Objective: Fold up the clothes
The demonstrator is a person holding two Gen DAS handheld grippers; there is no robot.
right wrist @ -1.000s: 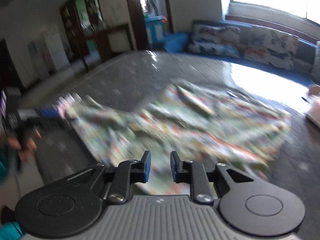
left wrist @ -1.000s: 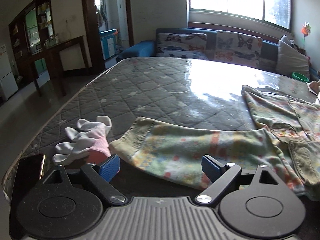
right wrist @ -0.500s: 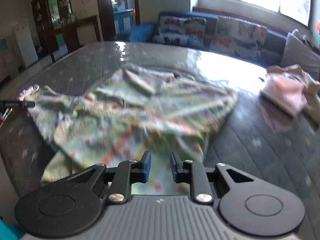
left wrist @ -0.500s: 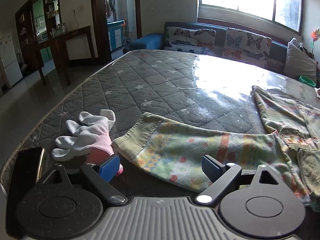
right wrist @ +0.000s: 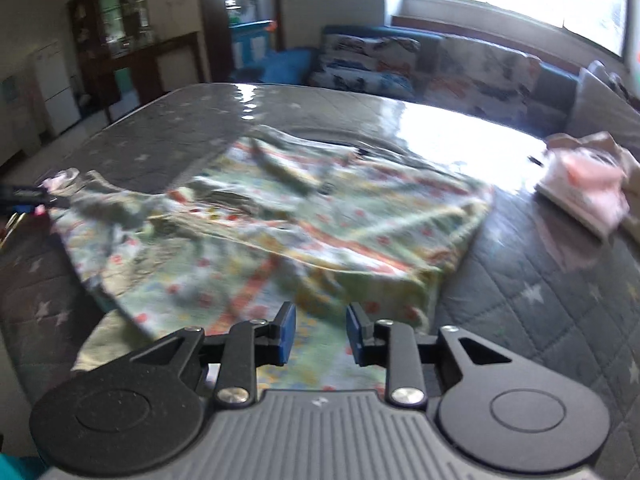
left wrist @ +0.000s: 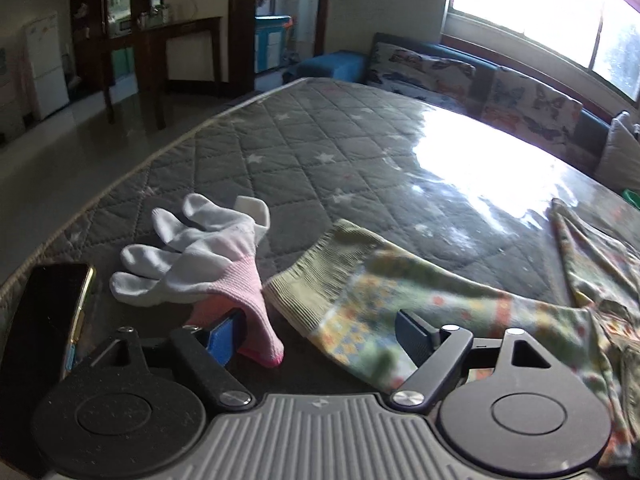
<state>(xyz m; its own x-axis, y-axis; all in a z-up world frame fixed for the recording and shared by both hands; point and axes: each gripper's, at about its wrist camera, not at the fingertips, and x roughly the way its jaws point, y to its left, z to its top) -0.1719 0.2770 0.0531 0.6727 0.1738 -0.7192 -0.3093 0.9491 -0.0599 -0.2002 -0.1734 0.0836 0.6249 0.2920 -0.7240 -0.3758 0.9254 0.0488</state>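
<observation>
A green patterned garment point(right wrist: 280, 216) lies spread and rumpled on the grey quilted mattress point(left wrist: 320, 152). One of its sleeves point(left wrist: 392, 300), with a ribbed cuff, stretches toward my left gripper point(left wrist: 320, 336), which stands wide open just short of the cuff with nothing between its fingers. My right gripper point(right wrist: 320, 336) hovers over the near hem of the garment point(right wrist: 360, 288), its blue pads a modest gap apart and holding nothing.
A white and pink glove point(left wrist: 200, 256) lies by the left gripper's left finger. A dark phone point(left wrist: 44, 320) rests at the mattress corner. Folded pink clothes point(right wrist: 584, 184) sit at the far right. A sofa with butterfly cushions point(left wrist: 480, 84) runs behind the mattress.
The right gripper has swung right over the garment and its jaws have opened from nearly shut. The left gripper has shifted slightly left, staying open.
</observation>
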